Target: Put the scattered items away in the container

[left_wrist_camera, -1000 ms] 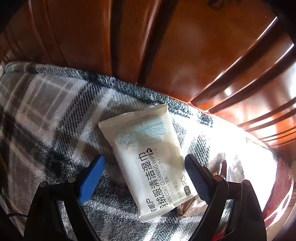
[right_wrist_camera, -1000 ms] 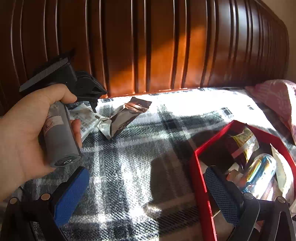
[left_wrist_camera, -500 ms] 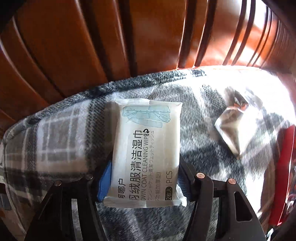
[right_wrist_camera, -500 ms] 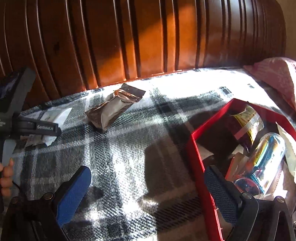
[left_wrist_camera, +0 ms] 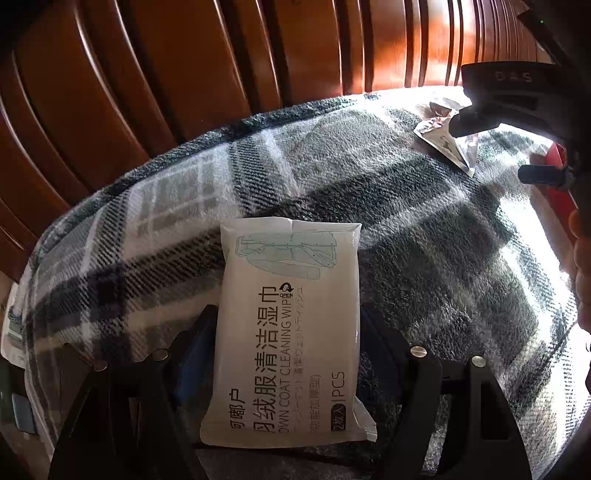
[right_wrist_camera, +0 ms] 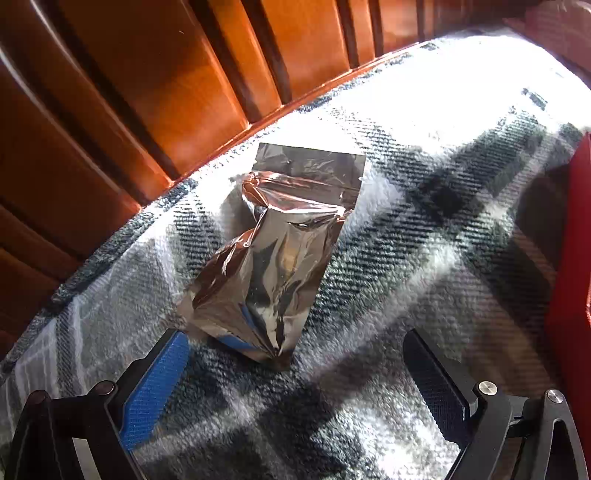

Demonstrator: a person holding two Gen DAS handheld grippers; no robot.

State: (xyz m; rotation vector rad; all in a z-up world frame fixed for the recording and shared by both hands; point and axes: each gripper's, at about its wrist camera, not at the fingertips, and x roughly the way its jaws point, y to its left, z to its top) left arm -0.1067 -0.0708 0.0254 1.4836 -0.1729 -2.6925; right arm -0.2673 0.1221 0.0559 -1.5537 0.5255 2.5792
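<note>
My left gripper (left_wrist_camera: 288,354) is shut on a white wet-wipes pack (left_wrist_camera: 288,332) with black Chinese print and holds it above the plaid blanket (left_wrist_camera: 424,240). My right gripper (right_wrist_camera: 295,373) is open just above the blanket, its blue-padded fingers (right_wrist_camera: 155,387) on either side of the near end of a crinkled silver foil pouch (right_wrist_camera: 273,254). The pouch also shows at the far right of the left wrist view (left_wrist_camera: 439,136), partly behind the right gripper's body (left_wrist_camera: 517,99). The red container (right_wrist_camera: 572,280) shows only as a wall at the right edge.
A ribbed brown wooden headboard (right_wrist_camera: 147,92) runs close behind the pouch and the wipes pack. The blanket is sunlit with strong shadows. A pink pillow corner (right_wrist_camera: 554,26) lies at the far right.
My left gripper closed on the wipes pack and lifted it. My right gripper swung left from the red container to the foil pouch and came down close over it.
</note>
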